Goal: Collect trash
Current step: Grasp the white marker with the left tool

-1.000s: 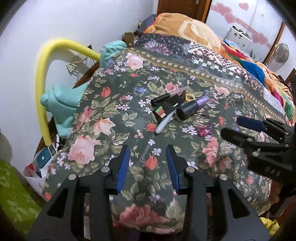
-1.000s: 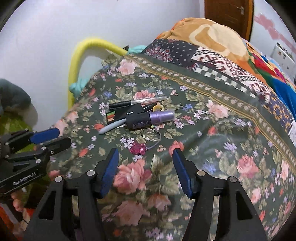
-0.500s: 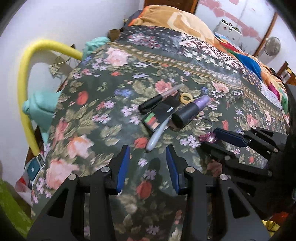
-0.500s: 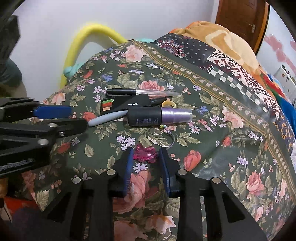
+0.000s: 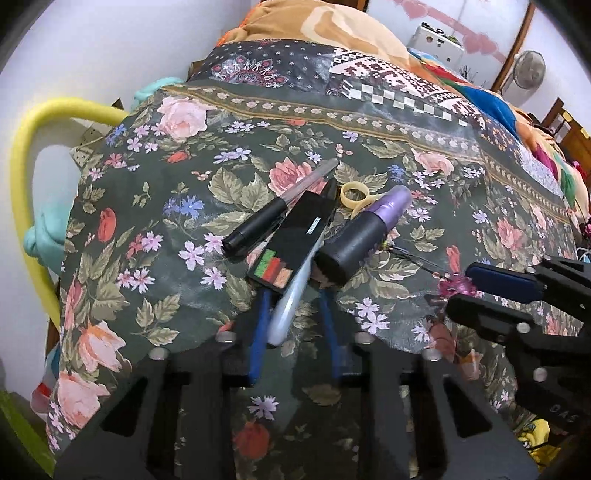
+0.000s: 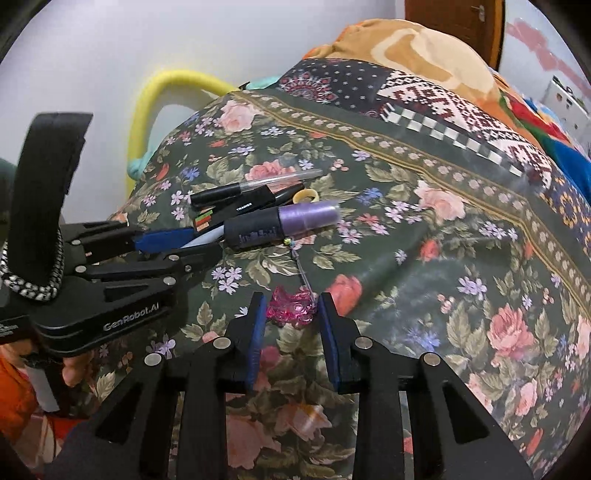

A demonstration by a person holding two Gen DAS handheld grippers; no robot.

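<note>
A small heap lies on the floral bedcover (image 5: 155, 206): a black-capped pen (image 5: 258, 229), a black card box with coloured stripes (image 5: 295, 240), a purple-and-black tube (image 5: 362, 229), a yellowish ring (image 5: 354, 194) and a pale blue pen (image 5: 288, 314). My left gripper (image 5: 293, 299) straddles the near end of the pale pen. Its jaws are closing, with a little gap still on each side. In the right wrist view the left gripper (image 6: 192, 247) comes in from the left. My right gripper (image 6: 291, 299) is shut on a pink trinket (image 6: 293, 308) with a thin cord, and also shows in the left wrist view (image 5: 458, 291).
A yellow foam tube (image 5: 26, 184) arches against the white wall at the left, with teal cloth (image 5: 44, 229) beside it. Patterned blankets and an orange pillow (image 5: 351, 33) pile up at the far end of the bed. The bed's edge drops off just below my grippers.
My left gripper has moved forward and down to the heap and now has the pale pen between its narrowing fingers. My right gripper has closed on the pink trinket.
</note>
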